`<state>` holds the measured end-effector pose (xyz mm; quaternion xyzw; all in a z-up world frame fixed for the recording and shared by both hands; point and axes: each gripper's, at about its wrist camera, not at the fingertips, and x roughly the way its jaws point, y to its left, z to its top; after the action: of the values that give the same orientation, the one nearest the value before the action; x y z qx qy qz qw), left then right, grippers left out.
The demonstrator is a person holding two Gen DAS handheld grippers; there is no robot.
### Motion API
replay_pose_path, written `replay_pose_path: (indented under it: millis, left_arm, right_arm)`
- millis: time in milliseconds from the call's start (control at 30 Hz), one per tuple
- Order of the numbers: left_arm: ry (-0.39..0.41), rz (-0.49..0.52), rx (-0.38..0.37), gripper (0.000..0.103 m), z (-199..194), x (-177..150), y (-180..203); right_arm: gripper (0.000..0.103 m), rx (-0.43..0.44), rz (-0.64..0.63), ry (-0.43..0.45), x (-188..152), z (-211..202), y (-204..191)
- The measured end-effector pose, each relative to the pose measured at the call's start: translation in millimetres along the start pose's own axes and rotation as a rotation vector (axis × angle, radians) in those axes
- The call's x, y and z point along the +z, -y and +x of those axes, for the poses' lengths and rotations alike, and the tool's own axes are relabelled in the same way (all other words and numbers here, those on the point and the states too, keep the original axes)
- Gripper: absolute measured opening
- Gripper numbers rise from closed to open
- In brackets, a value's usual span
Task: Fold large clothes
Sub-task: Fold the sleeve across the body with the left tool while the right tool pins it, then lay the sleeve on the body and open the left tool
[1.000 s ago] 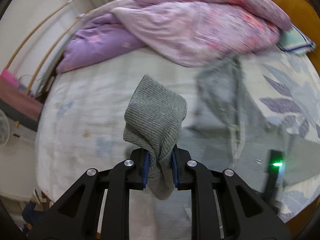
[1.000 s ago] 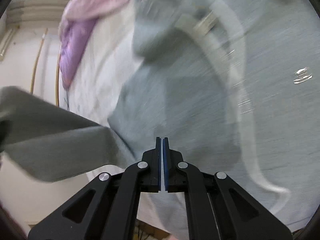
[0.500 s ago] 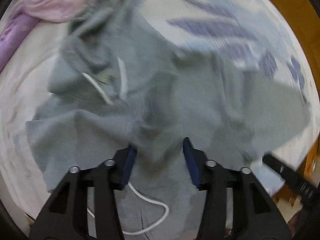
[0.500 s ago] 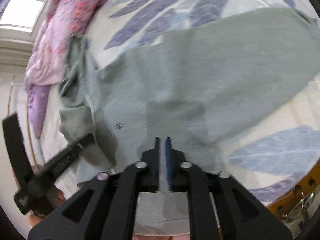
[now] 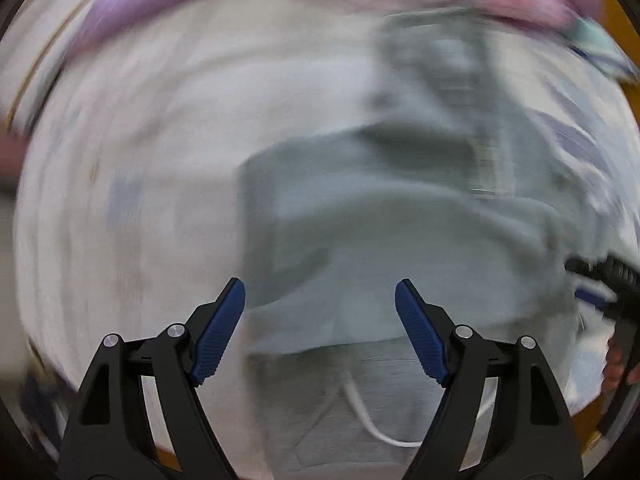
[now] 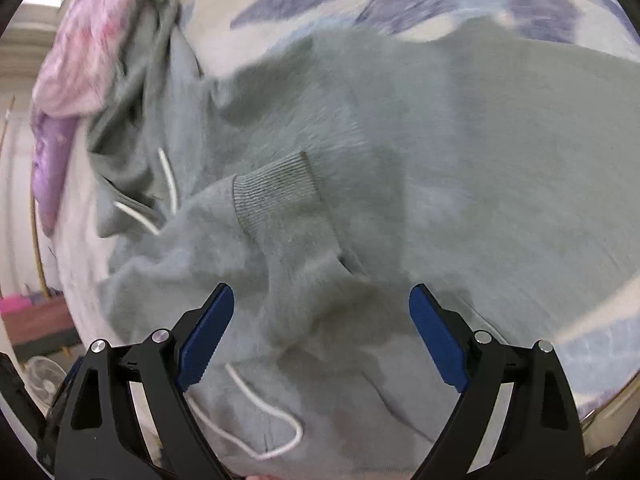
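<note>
A grey hoodie (image 6: pixel 420 152) with white drawstrings (image 6: pixel 260 404) lies spread on the bed. One sleeve is folded across the body, its ribbed cuff (image 6: pixel 276 190) on top near the middle. My right gripper (image 6: pixel 320 332) is open and empty just above the hoodie. In the blurred left wrist view the hoodie (image 5: pixel 380 240) lies ahead, and my left gripper (image 5: pixel 320 328) is open and empty above its near edge. The other gripper shows at the right edge of that view (image 5: pixel 608 276).
The bed sheet (image 5: pixel 140 180) is white with blue-purple leaf print (image 6: pixel 532 4). A pink and purple quilt (image 6: pixel 88 52) is piled at the far side of the bed, also seen in the left wrist view (image 5: pixel 360 0). A fan (image 6: pixel 44 376) stands on the floor beside the bed.
My left gripper let go of the sleeve cuff, which now lies folded over the hoodie's body. Both grippers have opened wide. The left camera is moving fast.
</note>
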<state>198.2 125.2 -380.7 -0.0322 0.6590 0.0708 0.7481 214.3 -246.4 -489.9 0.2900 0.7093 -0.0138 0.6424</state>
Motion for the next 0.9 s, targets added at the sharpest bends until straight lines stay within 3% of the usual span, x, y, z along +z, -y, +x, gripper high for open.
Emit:
replay_pose_path:
  millis: [67, 100, 133, 200, 300, 367, 400, 433, 467, 567, 667, 733, 767, 800, 833, 900]
  left_arm:
    - [-0.032, -0.095, -0.015, 0.069, 24.5, -1.4, -27.7]
    - [-0.063, -0.118, 0.008, 0.059, 38.9, -2.7, -36.8]
    - [-0.097, -0.117, 0.017, 0.05, 48.5, -6.4, -41.7]
    - [-0.199, -0.106, -0.006, 0.043, 70.7, -16.5, -42.8]
    - [-0.267, -0.075, 0.02, 0.042, 86.9, -35.4, -42.8]
    - [-0.283, -0.098, -0.004, 0.043, 91.5, -41.5, -45.6]
    - [-0.272, -0.103, -0.001, 0.046, 90.9, -41.0, -46.2]
    - [-0.273, -0.089, 0.008, 0.048, 90.8, -38.8, -44.8]
    - [-0.281, -0.06, 0.024, 0.048, 89.0, -34.8, -41.6]
    - [-0.216, 0.033, 0.078, 0.049, 56.5, -14.3, -30.3]
    - [-0.133, 0.068, 0.051, 0.049, 22.3, 11.6, -23.9]
    - [-0.071, 0.056, 0.013, 0.049, 13.7, 33.6, -16.7]
    - [-0.048, 0.055, 0.0, 0.049, 18.0, 45.1, -11.9]
    - [-0.032, 0.052, 0.009, 0.049, 29.6, 55.5, -7.8]
    - [-0.031, 0.05, 0.034, 0.046, 45.2, 65.6, -4.9]
    - [-0.033, 0.042, 0.145, 0.046, 89.3, 86.8, 0.6]
  right_arm:
    - [0.087, -0.052, 0.052, -0.01, 1.6, 15.9, -4.3]
    - [0.079, -0.088, 0.023, 0.018, -0.2, 13.2, -12.3]
    - [0.044, -0.11, -0.011, 0.031, -1.9, 9.6, -19.0]
    - [0.02, -0.064, -0.052, 0.032, -8.0, -4.8, -29.0]
    - [0.02, -0.127, -0.031, 0.098, -12.3, -31.3, -17.7]
    - [0.021, -0.106, 0.011, 0.047, -8.6, -26.3, 6.5]
    - [0.029, -0.111, 0.028, 0.032, -6.9, -21.3, 13.6]
    - [0.053, -0.151, 0.051, 0.022, -4.6, -13.7, 23.1]
    - [0.061, -0.189, 0.07, -0.002, -2.6, -6.6, 29.0]
    - [0.062, -0.196, 0.03, 0.05, -3.0, -25.6, 14.7]
    - [0.073, -0.311, -0.057, 0.158, -9.4, -54.6, -2.2]
    - [0.073, -0.306, -0.137, 0.238, -11.6, -66.9, -14.8]
    - [0.071, -0.264, -0.195, 0.26, -9.6, -67.0, -22.9]
    - [0.055, -0.233, -0.229, 0.263, -7.5, -64.2, -27.2]
    - [0.04, -0.186, -0.273, 0.249, 0.5, -54.7, -34.1]
    - [0.039, -0.174, -0.287, 0.243, 16.4, -28.2, -35.1]
